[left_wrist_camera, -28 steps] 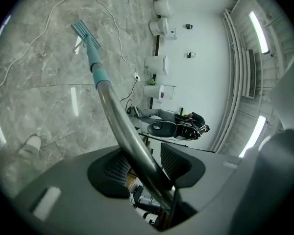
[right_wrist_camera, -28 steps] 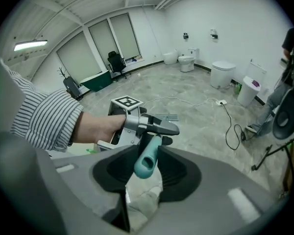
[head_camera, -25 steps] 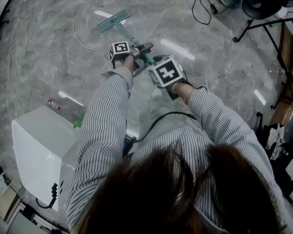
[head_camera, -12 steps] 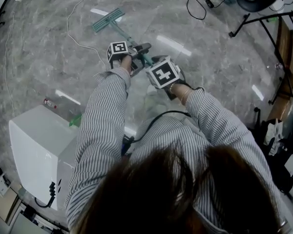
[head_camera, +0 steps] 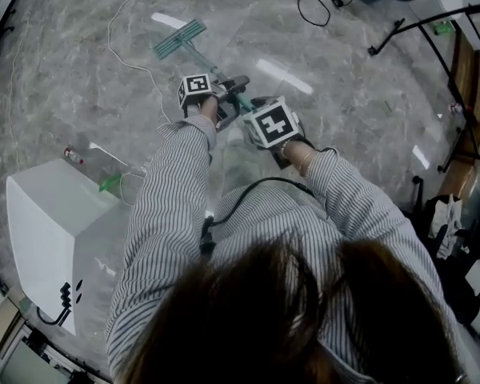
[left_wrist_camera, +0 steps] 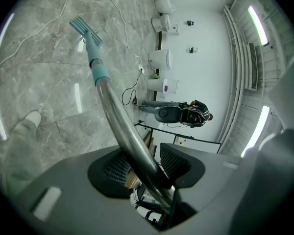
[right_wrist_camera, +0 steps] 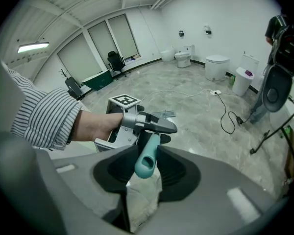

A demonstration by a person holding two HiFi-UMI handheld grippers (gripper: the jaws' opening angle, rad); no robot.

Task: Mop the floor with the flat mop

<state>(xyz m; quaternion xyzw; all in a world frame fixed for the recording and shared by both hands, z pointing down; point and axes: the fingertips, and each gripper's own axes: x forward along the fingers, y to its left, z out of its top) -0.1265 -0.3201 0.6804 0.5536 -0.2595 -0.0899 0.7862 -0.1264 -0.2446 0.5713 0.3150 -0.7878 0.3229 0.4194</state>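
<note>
Right gripper view shows the part closest to me. The blue-green handle end [right_wrist_camera: 148,161] of the flat mop sits right in the middle of my right gripper [head_camera: 258,109]. Its jaws are squeezed tight on it, one from each side. I think I hold the very top here so I can push and steer the whole stick from above. Something white and crumpled shows under the handle end, down in the gap. I cannot tell what it is.

A bit farther along the stick comes my left gripper [head_camera: 234,85]. The shiny metal pole [left_wrist_camera: 118,124] runs straight through between its jaws, and they are closed hard on it too. So I have two grips on one stick, one near me and one lower down. I think this is like holding a broom: the low grip presses the mop down, and the top grip turns it. Neither grip looks loose to me.

From my left jaws the pole slopes away and down. It turns blue-green again close to the bottom.

Farthest off is the mop head [left_wrist_camera: 84,27]. It lies flat on the grey floor [head_camera: 344,78], well out in front of both grippers. It sits on the open part of the floor, far from the edge where the floor meets the white wall [left_wrist_camera: 206,58]. Since the head is flat down, I judge that I am in the middle of mopping.
</note>
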